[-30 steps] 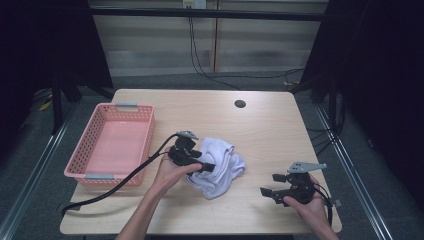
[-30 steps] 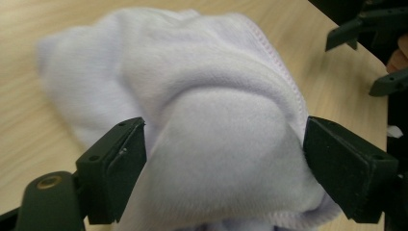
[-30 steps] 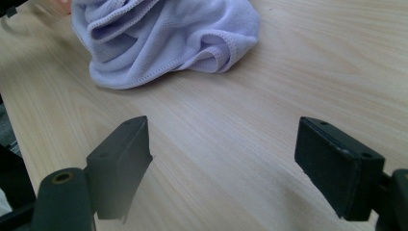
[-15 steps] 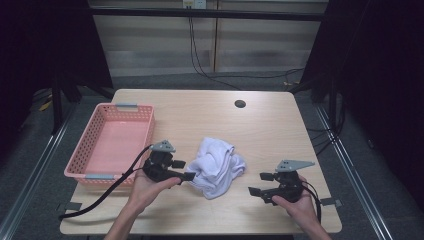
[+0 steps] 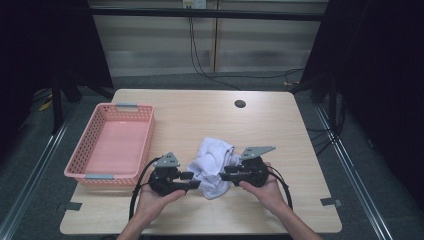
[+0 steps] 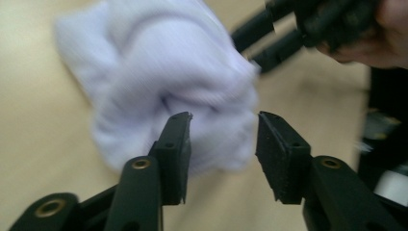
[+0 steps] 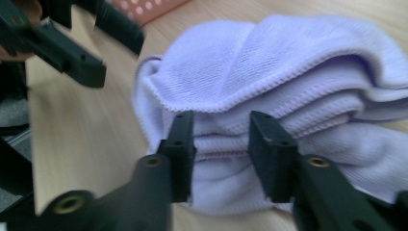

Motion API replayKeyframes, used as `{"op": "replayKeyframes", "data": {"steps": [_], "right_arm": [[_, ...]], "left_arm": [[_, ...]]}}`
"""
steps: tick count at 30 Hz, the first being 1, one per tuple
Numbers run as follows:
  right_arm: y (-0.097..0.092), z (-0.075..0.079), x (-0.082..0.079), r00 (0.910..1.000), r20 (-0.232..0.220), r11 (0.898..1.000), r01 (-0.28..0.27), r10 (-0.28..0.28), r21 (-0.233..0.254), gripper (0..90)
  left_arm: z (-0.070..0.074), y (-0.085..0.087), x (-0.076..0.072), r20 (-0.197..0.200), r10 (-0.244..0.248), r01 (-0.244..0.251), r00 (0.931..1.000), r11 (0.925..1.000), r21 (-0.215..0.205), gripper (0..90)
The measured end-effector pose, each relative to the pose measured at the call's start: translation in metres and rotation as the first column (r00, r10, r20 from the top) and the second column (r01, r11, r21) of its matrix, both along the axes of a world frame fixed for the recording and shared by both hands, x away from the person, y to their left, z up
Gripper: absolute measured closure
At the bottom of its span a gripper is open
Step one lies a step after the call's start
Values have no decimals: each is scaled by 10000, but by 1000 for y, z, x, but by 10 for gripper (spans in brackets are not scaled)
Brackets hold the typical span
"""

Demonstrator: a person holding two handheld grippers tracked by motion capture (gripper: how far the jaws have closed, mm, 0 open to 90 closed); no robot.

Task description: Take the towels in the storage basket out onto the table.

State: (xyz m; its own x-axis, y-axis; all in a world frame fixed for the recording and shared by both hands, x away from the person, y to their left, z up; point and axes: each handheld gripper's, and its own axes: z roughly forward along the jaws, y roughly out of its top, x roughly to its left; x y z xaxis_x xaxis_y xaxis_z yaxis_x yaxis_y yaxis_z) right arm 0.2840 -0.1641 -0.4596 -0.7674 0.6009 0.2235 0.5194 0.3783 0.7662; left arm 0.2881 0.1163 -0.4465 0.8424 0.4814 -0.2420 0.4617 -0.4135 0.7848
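I see the crumpled white towel [image 5: 211, 166] in the lower centre of the high view, lying on the wooden table [image 5: 280, 130], with the pink basket [image 5: 111, 145] at the left of the frame, well apart from the cloth.

Left gripper [image 5: 192, 180]: sits just left of the towel in the high view, tips at the cloth's lower left edge. In the left gripper view its jaws [image 6: 221, 137] stand apart with a clear gap; the towel lies just beyond the tips, blurred. The jaws have just been closing. I read no grasp: released.

Right gripper [image 5: 226, 175]: sits just right of the towel in the high view. In the right gripper view its jaws [image 7: 219, 132] flank folded layers of the towel [image 7: 288, 72]. These jaws have also just been closing. I cannot tell whether the pads press on the cloth.
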Motion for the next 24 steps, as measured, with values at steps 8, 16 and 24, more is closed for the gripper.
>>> {"op": "replayKeyframes", "data": {"steps": [8, 16, 24], "right_arm": [[10, -15, 8, 9998, -108, 9999, 143, -143, -88, 329], [17, -25, 10, 9986, 311, 9965, 455, -434, -696, 576], [5, -17, 10, 9983, 352, 9989, 463, -459, -95, 783]], "left_arm": [[-23, -31, 30, -397, -231, 236, 9989, 9996, 130, 377], [-25, -25, 34, -604, 58, -58, 9982, 10000, -2, 874], [-9, -10, 36, -517, 310, -363, 9982, 9937, -1060, 886]]}}
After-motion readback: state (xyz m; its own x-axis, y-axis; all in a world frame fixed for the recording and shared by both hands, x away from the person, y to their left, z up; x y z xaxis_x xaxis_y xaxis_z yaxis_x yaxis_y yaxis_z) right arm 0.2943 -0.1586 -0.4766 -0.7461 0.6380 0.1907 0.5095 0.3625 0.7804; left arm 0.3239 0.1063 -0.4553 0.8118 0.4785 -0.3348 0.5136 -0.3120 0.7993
